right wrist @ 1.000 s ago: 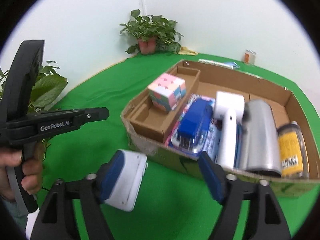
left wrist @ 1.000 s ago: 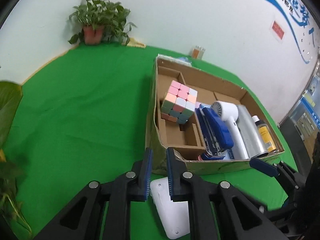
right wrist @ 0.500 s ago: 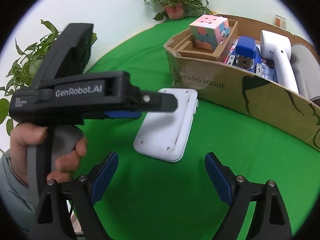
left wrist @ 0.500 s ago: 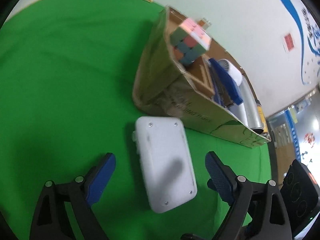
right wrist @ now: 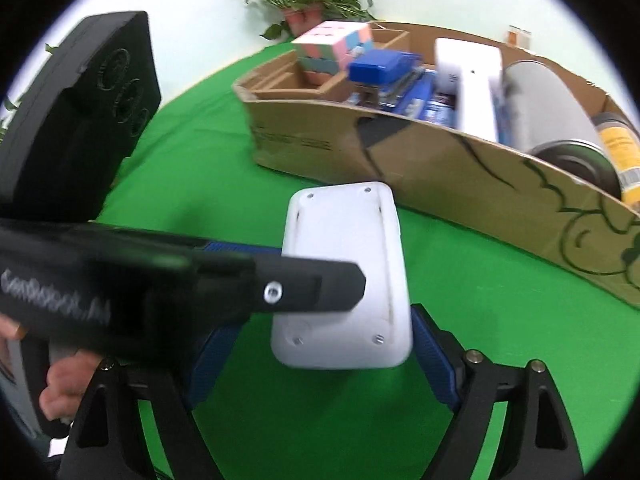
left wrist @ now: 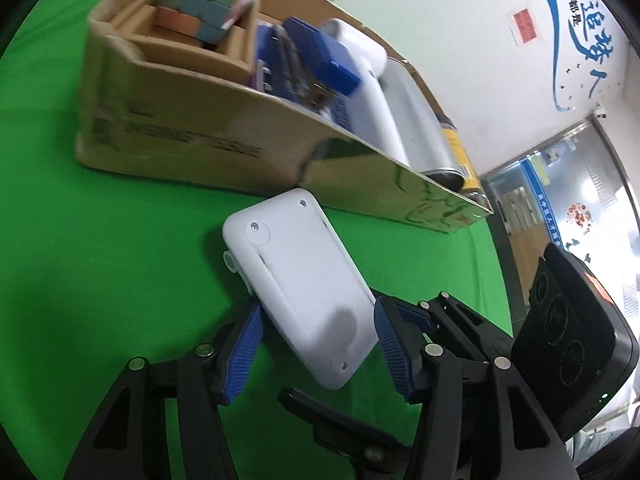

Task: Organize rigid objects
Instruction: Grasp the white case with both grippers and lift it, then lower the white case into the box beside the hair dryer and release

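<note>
A flat white plastic device (left wrist: 300,284) lies face down on the green cloth in front of a cardboard box (left wrist: 192,136). My left gripper (left wrist: 316,354) has its blue pads on either side of the device's near end, close to its edges; a narrow gap shows on the right. In the right wrist view the device (right wrist: 344,256) lies between my right gripper's (right wrist: 316,360) blue pads, with the left gripper's black finger (right wrist: 304,288) lying across it. The box (right wrist: 440,164) holds a pastel cube (right wrist: 332,48), a blue stapler, a white handheld fan, a silver can and a yellow bottle.
A potted plant (right wrist: 308,4) stands at the far wall behind the box. The green cloth (left wrist: 100,260) spreads to the left of the device. A glass door and a wall poster show at the right in the left wrist view.
Both grippers have dropped low and closed in around the white device's near end. The left gripper, shut a second ago, opened wide and has narrowed onto the device.
</note>
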`<move>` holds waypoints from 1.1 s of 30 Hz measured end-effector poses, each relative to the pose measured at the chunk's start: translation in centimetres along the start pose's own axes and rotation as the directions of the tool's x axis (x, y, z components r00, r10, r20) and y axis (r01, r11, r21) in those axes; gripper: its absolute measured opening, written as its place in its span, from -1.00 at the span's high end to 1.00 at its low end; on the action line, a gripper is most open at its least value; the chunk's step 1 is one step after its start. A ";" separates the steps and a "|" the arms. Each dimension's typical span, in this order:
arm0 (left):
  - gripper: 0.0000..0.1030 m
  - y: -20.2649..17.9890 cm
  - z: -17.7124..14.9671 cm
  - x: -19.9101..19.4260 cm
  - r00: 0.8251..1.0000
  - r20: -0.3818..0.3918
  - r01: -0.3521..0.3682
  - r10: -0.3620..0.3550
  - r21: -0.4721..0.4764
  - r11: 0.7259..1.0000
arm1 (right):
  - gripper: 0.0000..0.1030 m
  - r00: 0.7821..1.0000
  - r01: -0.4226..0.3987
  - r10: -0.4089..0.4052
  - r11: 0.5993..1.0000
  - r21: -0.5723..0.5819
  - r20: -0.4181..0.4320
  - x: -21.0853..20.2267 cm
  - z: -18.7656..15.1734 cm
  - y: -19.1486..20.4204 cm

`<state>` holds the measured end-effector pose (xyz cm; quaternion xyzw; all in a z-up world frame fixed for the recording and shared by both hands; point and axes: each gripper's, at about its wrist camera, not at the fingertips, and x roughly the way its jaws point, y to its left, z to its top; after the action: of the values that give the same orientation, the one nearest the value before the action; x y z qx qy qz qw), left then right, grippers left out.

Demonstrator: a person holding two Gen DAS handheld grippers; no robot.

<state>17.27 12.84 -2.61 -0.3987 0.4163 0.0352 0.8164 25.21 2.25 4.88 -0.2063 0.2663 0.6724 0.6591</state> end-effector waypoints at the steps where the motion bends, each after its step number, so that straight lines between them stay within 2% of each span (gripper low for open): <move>1: -0.04 -0.4 -0.1 0.5 1.000 0.007 -0.009 0.009 0.011 1.000 | -0.63 1.000 0.011 -0.011 1.000 -0.006 -0.004 0.0 -0.2 -0.2; 6: 0.06 -1.1 -0.6 1.7 0.999 0.028 -0.042 0.042 0.010 0.999 | -0.44 0.994 0.113 -0.114 0.991 -0.066 -0.004 -0.3 -1.3 0.6; 9: 0.11 -1.2 -1.7 1.9 0.997 0.047 -0.054 0.054 0.005 0.999 | -0.40 0.993 0.118 -0.118 0.990 -0.075 0.001 -0.3 -1.9 1.6; 11: 0.24 -1.5 -2.5 2.1 0.996 0.058 -0.067 0.067 -0.004 0.998 | -0.32 0.990 0.141 -0.140 0.987 -0.073 0.010 -0.4 -2.3 1.8; 13: 0.32 -1.7 -2.5 2.1 0.995 0.063 -0.071 0.072 -0.017 0.997 | -0.30 0.992 0.127 -0.127 0.991 -0.035 0.010 -0.6 -2.1 1.3; 19: 0.35 -3.0 -2.7 3.0 0.994 0.072 -0.074 0.077 -0.044 0.996 | -0.28 0.990 0.138 -0.138 0.990 -0.014 0.019 -0.4 -1.7 1.0; 20: 0.35 -2.2 -2.2 1.4 0.994 0.073 -0.074 0.077 -0.045 0.996 | -0.27 0.990 0.137 -0.137 0.991 -0.010 0.019 -0.4 -1.6 1.2; 23: 0.41 -2.1 -1.9 0.2 0.993 0.086 -0.073 0.077 -0.053 0.996 | -0.27 0.994 0.110 -0.111 0.994 0.021 0.020 -0.7 -1.6 0.9; 30: 0.48 -3.1 -1.9 -2.4 0.986 0.118 -0.116 0.116 -0.005 0.993 | -0.26 0.999 -0.018 0.010 0.988 0.151 0.050 -1.9 -1.7 -0.7; 33: 0.48 -3.7 -1.7 -4.2 0.981 0.148 -0.129 0.125 0.021 0.991 | -0.26 0.996 -0.033 0.019 0.986 0.162 0.086 -2.9 -1.8 -1.0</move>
<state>14.86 10.26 2.08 -0.3554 0.3804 0.1100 0.8467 26.22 -1.10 5.22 -0.1195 0.2950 0.6649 0.6757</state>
